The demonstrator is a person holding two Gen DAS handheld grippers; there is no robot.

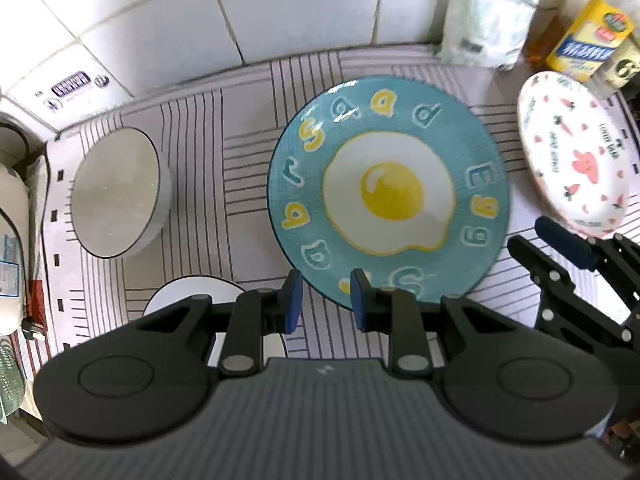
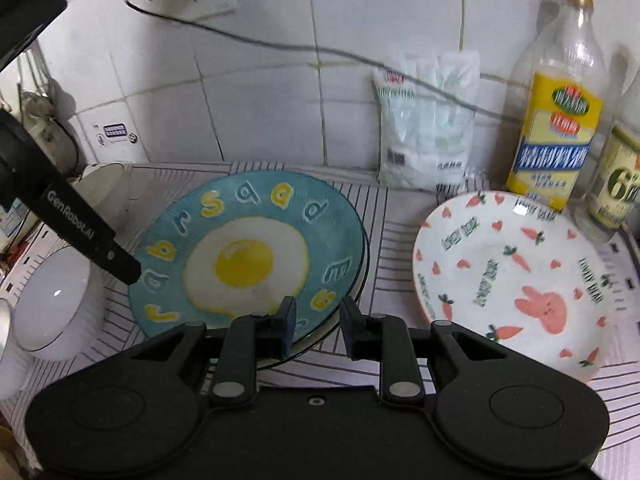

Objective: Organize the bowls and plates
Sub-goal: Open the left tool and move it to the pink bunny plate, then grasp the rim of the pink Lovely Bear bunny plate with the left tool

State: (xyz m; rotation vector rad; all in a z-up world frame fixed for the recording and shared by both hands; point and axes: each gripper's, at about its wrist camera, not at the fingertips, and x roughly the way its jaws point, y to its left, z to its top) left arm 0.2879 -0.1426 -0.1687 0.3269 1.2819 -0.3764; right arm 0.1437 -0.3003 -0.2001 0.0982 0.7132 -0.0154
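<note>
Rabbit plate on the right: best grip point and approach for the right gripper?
Take the rabbit plate by its near rim, the edge toward the right gripper, coming in low from the front. It is shallow and appears to lie flat on the striped mat, so only the raised rim gives the fingers purchase, one above and one below. The jaws stand open and empty. Bottles crowd the far side.
</note>
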